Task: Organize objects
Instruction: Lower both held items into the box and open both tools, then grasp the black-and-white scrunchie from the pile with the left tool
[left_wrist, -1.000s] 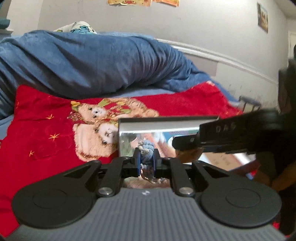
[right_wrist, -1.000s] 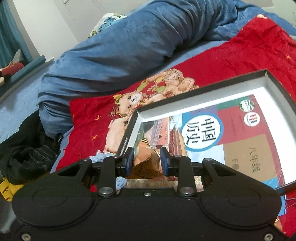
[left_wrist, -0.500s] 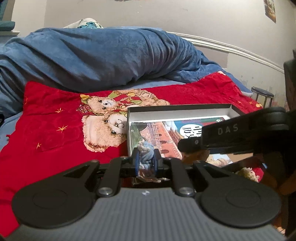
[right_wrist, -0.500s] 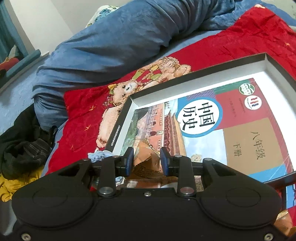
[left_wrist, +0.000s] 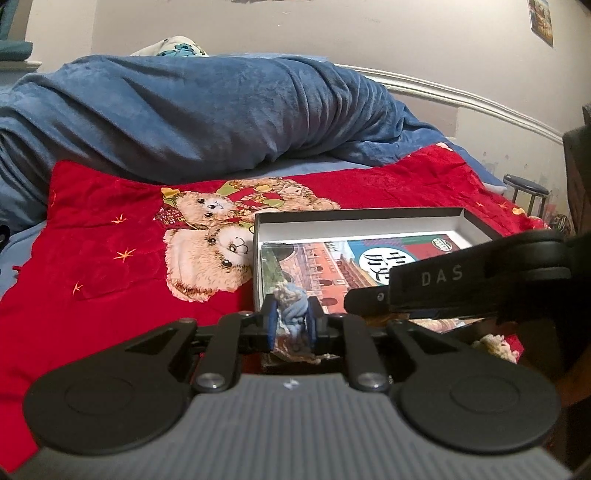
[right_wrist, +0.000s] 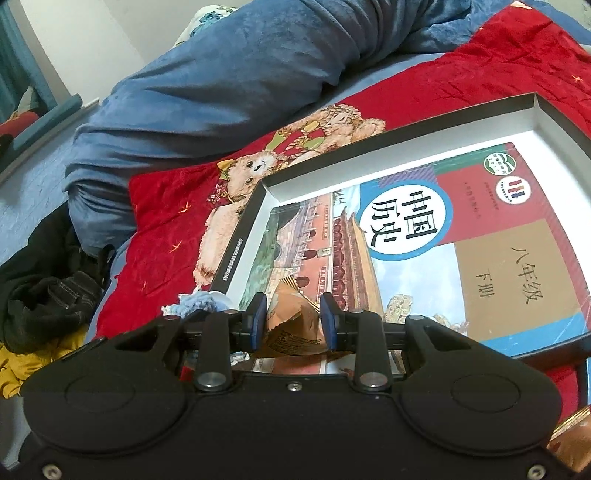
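Shallow box (right_wrist: 546, 110) w/ textbook (right_wrist: 461, 236) inside (flat), left gripper (left_wrist: 291, 323) fingers just loosening round blue knit, right gripper (right_wrist: 291, 320) clenching brown packet (right_wrist: 295, 314)

red blanket (left_wrist: 110, 266): soft cloth, a bit shiny, with fuzzy-looking teddy bears
blue cover (left_wrist: 207, 114): thick, fluffy cloth, behind the red blanket
box (right_wrist: 236, 258): matt card, dark outside, white inside, on the red blanket
book (right_wrist: 461, 236): smooth, glossy paper cover
wrapper (right_wrist: 295, 325): crinkly brown paper
blue knot (left_wrist: 291, 317): rough woolly yarn
gripper bodies: matt black plastic, small shiny metal screws
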